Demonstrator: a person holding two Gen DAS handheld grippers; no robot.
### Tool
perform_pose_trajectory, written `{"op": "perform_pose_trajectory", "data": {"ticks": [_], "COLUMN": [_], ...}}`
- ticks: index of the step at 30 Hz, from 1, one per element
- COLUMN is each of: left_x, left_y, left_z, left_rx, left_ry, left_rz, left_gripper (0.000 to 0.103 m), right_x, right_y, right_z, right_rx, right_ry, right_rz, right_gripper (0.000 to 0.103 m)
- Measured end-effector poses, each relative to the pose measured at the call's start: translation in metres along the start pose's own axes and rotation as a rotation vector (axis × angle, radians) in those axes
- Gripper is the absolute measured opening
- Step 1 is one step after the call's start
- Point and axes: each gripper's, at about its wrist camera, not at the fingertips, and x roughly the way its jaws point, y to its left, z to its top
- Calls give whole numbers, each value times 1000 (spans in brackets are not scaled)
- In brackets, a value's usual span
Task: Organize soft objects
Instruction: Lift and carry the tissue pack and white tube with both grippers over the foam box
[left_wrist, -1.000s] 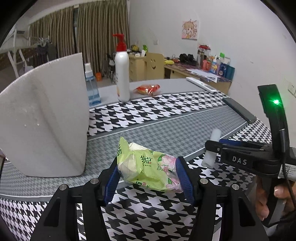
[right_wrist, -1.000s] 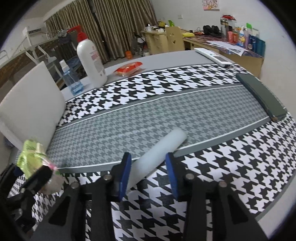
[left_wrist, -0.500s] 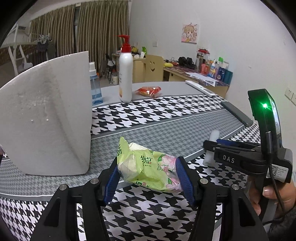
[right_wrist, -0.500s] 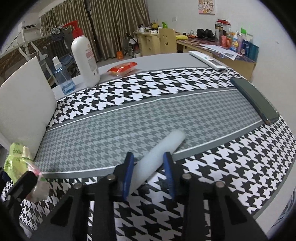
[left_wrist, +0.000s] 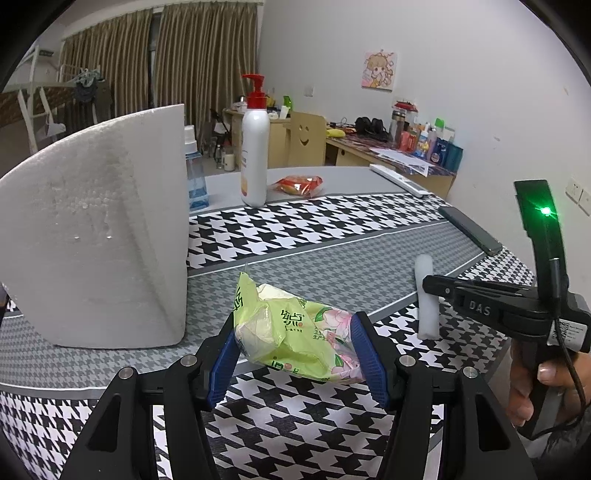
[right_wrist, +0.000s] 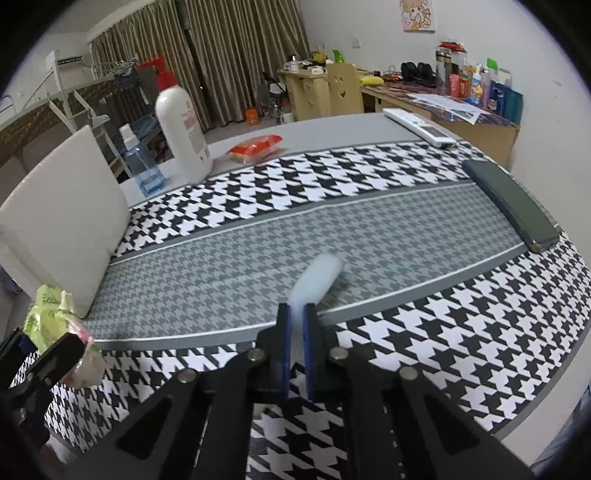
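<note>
A green tissue pack with a pink flower print sits squeezed between the blue pads of my left gripper, just above the houndstooth cloth. The same pack shows at the left edge of the right wrist view. My right gripper has its jaws closing tight on the near end of a white foam roll, pinched thin between the pads. From the left wrist view, the right gripper grips that roll to the right of the pack.
A big white foam block stands at the left. Behind it are a blue spray bottle, a white pump bottle and a red packet. A dark flat case and a remote lie at the right edge.
The right jaws have closed from wide apart onto the foam roll and now pinch it. The left gripper keeps its hold on the tissue pack and has barely moved.
</note>
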Motion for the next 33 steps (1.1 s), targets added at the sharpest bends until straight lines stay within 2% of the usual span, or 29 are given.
{"op": "perform_pose_trajectory", "data": {"ticks": [10, 25, 29, 33], "left_x": [-8, -31, -36, -37], "left_y": [4, 16, 19, 19], "left_z": [3, 9, 11, 13], "left_rx": [-5, -6, -17, -17], "left_ry": [-18, -73, -78, -83], "left_rz": [21, 59, 39, 53], "left_gripper": [61, 61, 61, 61], "right_x": [-20, -35, -39, -43], "right_y": [11, 33, 38, 43], "right_z": [8, 17, 21, 23], "right_rx": [-40, -105, -120, -134], "right_ry": [-64, -114, -130, -144], "right_rz": [50, 117, 131, 143], "right_gripper": [9, 9, 9, 9]}}
